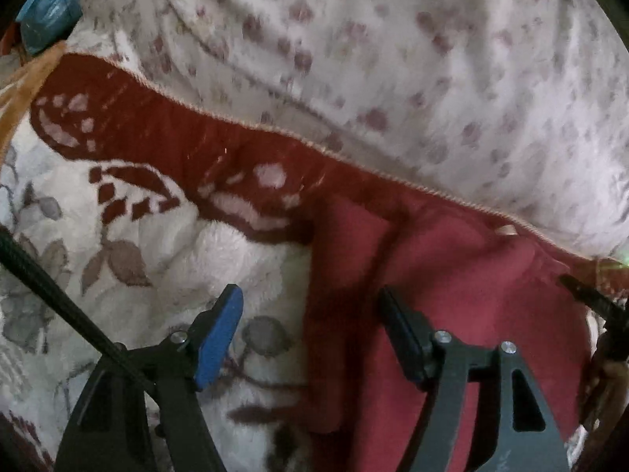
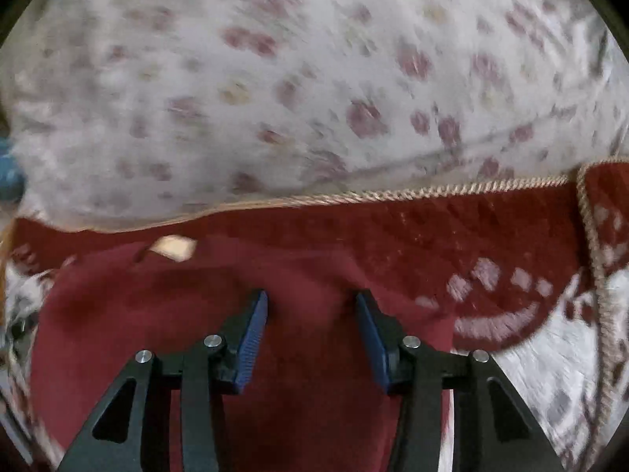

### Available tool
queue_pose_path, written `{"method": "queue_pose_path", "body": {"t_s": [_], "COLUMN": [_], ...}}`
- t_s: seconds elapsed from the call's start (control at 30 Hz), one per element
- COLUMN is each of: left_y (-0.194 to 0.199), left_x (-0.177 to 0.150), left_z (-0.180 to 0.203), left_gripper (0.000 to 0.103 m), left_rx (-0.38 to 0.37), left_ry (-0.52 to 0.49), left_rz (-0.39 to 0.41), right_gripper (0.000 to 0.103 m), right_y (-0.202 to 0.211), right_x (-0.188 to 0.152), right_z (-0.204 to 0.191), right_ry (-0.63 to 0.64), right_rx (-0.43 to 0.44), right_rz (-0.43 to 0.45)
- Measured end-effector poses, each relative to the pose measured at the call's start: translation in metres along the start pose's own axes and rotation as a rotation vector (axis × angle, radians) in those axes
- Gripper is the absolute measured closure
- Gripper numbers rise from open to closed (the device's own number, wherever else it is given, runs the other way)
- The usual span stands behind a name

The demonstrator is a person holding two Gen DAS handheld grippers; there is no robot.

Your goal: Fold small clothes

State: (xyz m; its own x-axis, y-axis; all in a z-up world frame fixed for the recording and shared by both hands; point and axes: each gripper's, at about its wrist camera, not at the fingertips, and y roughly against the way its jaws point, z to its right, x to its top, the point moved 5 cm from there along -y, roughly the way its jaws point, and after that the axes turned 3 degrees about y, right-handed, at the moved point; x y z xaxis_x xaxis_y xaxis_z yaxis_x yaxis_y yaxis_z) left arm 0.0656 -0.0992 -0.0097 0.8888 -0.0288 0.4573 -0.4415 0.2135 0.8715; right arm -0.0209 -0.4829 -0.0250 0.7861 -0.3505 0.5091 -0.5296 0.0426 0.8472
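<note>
1. A fleecy blanket (image 1: 129, 283) with a dark red border and leaf pattern lies beside a white floral sheet (image 1: 393, 39).
2. A maroon garment (image 2: 306, 275) lies flat on the blanket, just below its corded edge.
3. Left gripper (image 1: 310, 306), tilted down, fingers spread astride the garment's left edge.
4. Right gripper (image 2: 311, 306), fingers parted over the garment, pinching nothing.

One red garment (image 2: 196, 314), one plush blanket (image 1: 137, 236), one floral sheet (image 1: 393, 59), two tongs (image 1: 310, 303) (image 2: 311, 306).
</note>
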Motion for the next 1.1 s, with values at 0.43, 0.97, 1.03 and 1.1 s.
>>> {"method": "queue_pose_path", "body": {"t_s": [0.43, 0.97, 1.03, 1.1], "left_y": [0.052, 0.047, 0.045, 0.043], "left_x": [-0.008, -0.051, -0.049, -0.047], "left_z": [-0.005, -0.010, -0.011, -0.011], "left_gripper": [0.026, 0.025, 0.025, 0.025], "left_rx": [-0.022, -0.001, -0.009, -0.012], "left_ry": [0.031, -0.029, -0.024, -0.023], "left_rz": [0.029, 0.003, -0.001, -0.002], "right_gripper": [0.052, 0.079, 0.098, 0.098], "right_y": [0.060, -0.058, -0.054, -0.050], "right_x": [0.001, -0.003, 0.005, 0.011], "right_z": [-0.106, -0.292, -0.298, -0.304], "right_ry": [0.185, 0.334, 0.353, 0.349], "right_rx": [0.214, 0.236, 0.234, 0.253], "right_rz": [0.030, -0.202, -0.158, -0.137]}}
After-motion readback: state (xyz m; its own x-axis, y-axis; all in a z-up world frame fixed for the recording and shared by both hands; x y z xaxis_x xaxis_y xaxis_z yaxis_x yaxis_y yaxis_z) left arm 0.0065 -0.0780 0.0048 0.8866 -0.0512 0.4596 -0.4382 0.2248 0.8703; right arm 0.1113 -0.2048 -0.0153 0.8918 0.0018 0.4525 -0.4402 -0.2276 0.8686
